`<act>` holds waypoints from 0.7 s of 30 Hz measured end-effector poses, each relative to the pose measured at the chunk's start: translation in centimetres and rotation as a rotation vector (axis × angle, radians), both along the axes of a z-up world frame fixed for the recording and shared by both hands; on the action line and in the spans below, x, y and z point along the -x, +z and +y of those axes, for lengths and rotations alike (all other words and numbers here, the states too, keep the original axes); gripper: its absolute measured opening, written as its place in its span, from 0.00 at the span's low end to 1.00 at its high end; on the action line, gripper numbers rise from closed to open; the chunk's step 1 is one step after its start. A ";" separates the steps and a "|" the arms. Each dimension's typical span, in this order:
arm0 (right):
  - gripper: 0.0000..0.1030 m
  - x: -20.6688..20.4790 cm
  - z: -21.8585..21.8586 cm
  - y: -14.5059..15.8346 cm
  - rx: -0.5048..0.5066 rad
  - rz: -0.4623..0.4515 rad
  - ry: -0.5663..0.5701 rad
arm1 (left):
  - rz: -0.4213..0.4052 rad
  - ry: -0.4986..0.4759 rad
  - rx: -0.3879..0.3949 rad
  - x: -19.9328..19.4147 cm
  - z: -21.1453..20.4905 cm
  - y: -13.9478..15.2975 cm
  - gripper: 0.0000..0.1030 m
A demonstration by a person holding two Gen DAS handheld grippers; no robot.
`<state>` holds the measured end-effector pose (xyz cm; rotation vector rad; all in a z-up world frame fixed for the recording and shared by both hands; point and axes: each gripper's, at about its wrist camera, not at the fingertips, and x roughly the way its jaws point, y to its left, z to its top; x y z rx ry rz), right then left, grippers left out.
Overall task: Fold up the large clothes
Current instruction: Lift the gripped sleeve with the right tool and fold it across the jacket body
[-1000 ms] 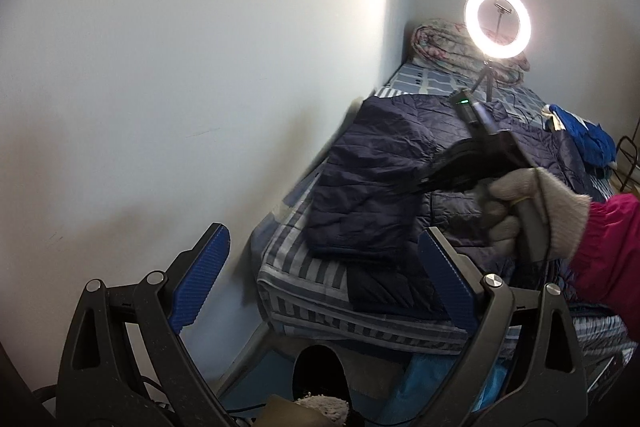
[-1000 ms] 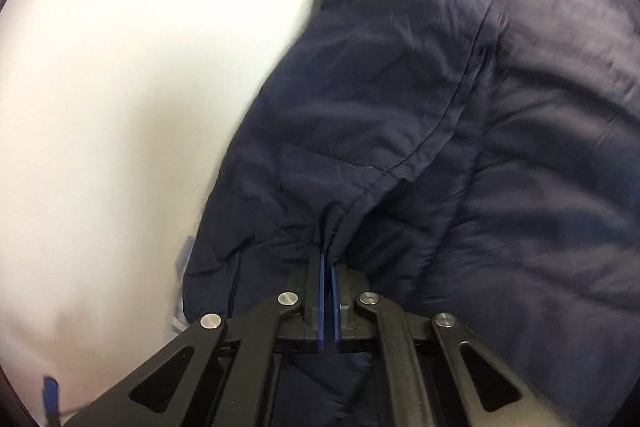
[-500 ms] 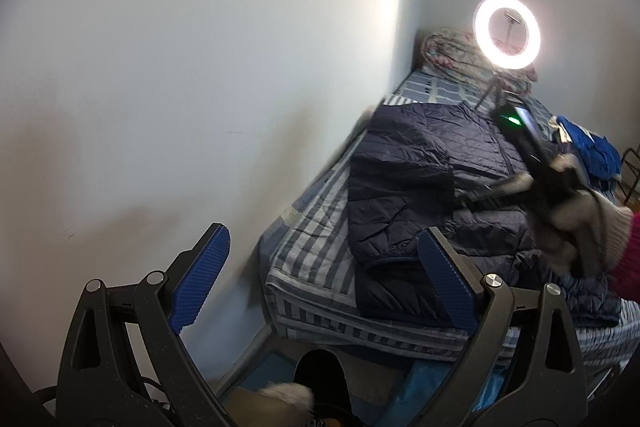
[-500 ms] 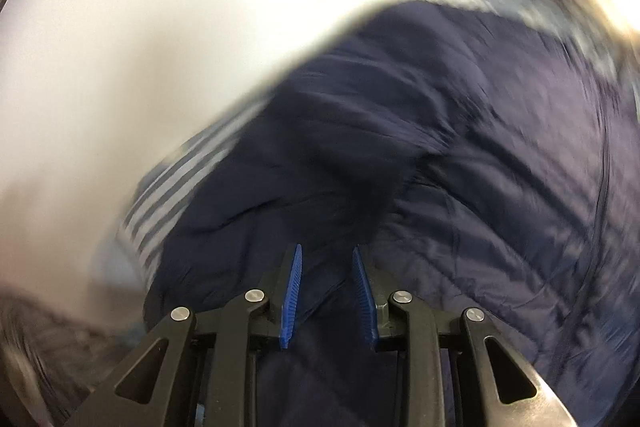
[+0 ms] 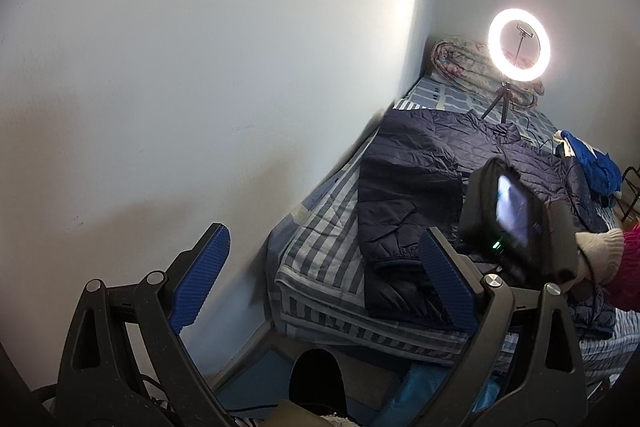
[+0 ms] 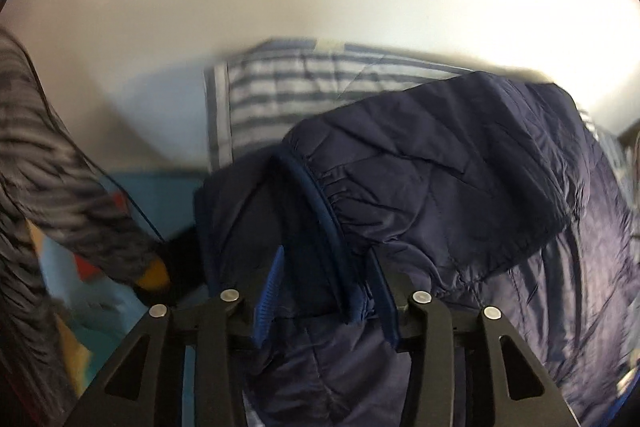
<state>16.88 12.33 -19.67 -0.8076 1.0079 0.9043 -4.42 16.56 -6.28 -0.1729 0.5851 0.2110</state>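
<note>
A dark navy quilted jacket [image 5: 416, 187] lies on the striped bed [image 5: 320, 243], one sleeve folded across its body. My left gripper [image 5: 320, 271] is open and empty, held back from the bed's near corner. My right gripper [image 6: 326, 287] is open over the jacket's near edge; a ribbed cuff or hem edge [image 6: 320, 211] sits between its fingers. The jacket [image 6: 460, 187] fills most of the right wrist view. The right gripper's body [image 5: 516, 223] also shows in the left wrist view, held by a gloved hand.
A white wall [image 5: 200, 67] runs along the bed's left side. A lit ring light [image 5: 519, 45] on a tripod stands at the bed's far end, by a rolled quilt [image 5: 460, 63]. Blue clothes [image 5: 592, 167] lie at the far right. A person's striped sleeve [image 6: 52, 167] is at left.
My right gripper has let go of the jacket sleeve, opened, and moved back to the jacket's near edge. The sleeve now lies folded on the jacket. The left gripper has hardly moved.
</note>
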 end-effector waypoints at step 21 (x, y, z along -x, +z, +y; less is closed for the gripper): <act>0.03 -6.0 -5.0 4.3 -0.277 0.149 -0.275 | 0.010 -0.062 -0.011 -1.4 -2.7 1.6 0.94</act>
